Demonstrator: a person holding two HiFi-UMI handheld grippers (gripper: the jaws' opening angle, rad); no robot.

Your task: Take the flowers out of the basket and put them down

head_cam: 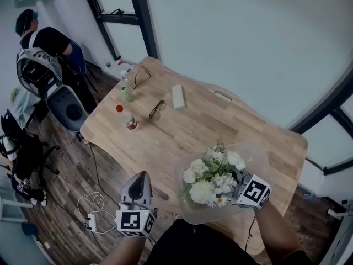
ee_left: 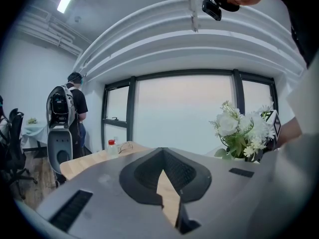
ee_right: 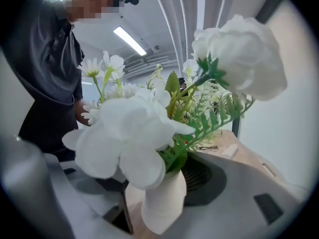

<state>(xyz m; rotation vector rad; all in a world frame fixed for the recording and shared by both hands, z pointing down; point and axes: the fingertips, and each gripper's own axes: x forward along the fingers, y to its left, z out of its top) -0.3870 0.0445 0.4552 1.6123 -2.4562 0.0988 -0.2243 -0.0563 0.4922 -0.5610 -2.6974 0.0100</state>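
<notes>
A bunch of white flowers [head_cam: 214,178] with green leaves hangs over the near right part of the wooden table [head_cam: 182,131]. My right gripper [head_cam: 229,195] is shut on the white wrapped stem [ee_right: 162,203] below the blooms [ee_right: 127,133], which fill the right gripper view. A pale see-through shape [head_cam: 259,159] surrounds the bunch; I cannot tell if it is the basket. My left gripper [head_cam: 138,182] is at the table's near edge, left of the flowers [ee_left: 244,131]. Its jaws meet at the tips with nothing between them.
At the table's far left stand a red-capped bottle [head_cam: 128,118], a green bottle [head_cam: 127,94], two pairs of glasses [head_cam: 157,110] and a white box [head_cam: 178,97]. A person with a backpack [head_cam: 38,65] stands beyond. Chairs [head_cam: 16,148] and cables [head_cam: 91,206] are on the floor at left.
</notes>
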